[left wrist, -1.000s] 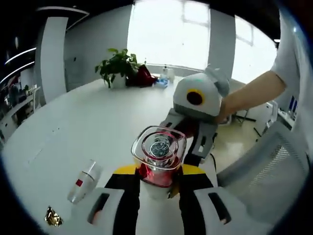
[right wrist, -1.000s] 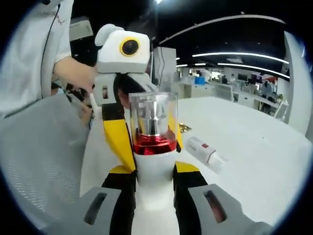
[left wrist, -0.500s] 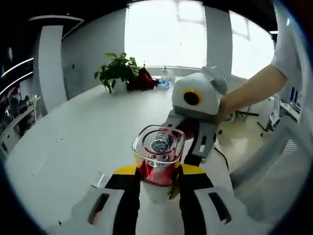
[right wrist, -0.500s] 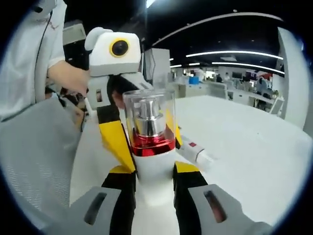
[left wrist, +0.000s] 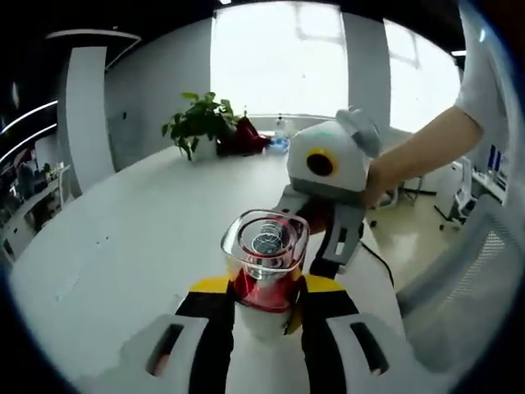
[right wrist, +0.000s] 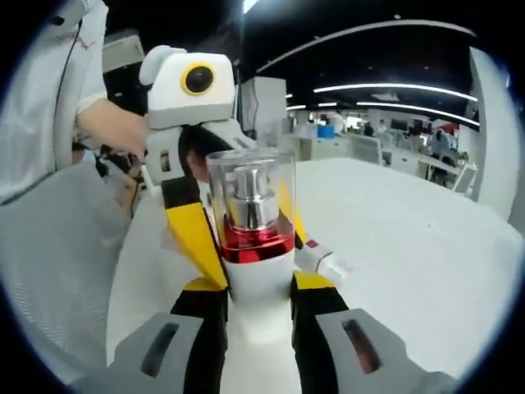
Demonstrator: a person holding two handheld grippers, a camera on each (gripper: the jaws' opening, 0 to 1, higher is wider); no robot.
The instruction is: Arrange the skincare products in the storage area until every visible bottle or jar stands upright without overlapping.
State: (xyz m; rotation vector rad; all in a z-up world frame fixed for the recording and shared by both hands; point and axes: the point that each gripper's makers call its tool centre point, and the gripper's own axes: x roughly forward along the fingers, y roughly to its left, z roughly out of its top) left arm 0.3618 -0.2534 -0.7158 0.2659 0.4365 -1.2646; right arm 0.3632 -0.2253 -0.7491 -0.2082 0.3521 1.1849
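Note:
A skincare bottle [left wrist: 264, 264] with a clear square cap, a red band and a white body is held off the white table [left wrist: 123, 238]. My left gripper [left wrist: 262, 297] is shut on its white lower body. My right gripper [left wrist: 326, 197] reaches in from behind, its jaws at the bottle's far side. In the right gripper view the same bottle [right wrist: 253, 215] stands upright between the jaws of my right gripper [right wrist: 258, 289], which is shut on it. The left gripper [right wrist: 238, 234] comes from the far side, its yellow jaws flanking the red band. A white tube [right wrist: 322, 259] lies flat on the table behind.
A potted plant [left wrist: 199, 123] and a red object [left wrist: 244, 136] stand at the table's far edge by the window. A person's arm [left wrist: 418, 160] holds the right gripper. A grey mesh chair [left wrist: 463, 304] is at the right. Office desks [right wrist: 394, 152] lie far behind.
Both grippers keep their hold on the bottle. Both cameras have shifted, so the lying white tube slid off the left gripper view's bottom and sits lower in the right gripper view.

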